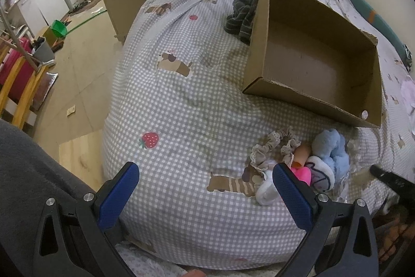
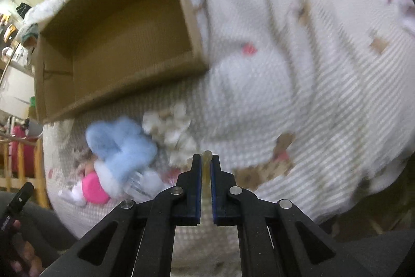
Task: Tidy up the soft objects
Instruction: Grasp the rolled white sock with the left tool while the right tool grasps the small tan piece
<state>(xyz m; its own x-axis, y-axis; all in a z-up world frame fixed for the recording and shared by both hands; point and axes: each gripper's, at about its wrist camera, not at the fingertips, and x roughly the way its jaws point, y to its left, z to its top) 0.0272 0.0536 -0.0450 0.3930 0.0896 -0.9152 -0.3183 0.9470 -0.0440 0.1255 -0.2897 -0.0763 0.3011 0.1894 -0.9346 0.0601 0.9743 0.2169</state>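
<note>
Right gripper [image 2: 206,162] clenched on a thin yellowish strip [image 2: 207,155]; left gripper [image 1: 205,179] spread wide above checked quilt [image 1: 181,108]. Fluffy blue plush [image 1: 333,149], frilly scrunchie [image 1: 276,144], empty cardboard box [image 1: 315,56].

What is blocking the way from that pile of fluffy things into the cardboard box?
Nothing visible. The pile, with the blue plush on top, lies on the checked bedspread just in front of the cardboard box. The box is open on top and looks empty; only its low front wall must be cleared.
</note>
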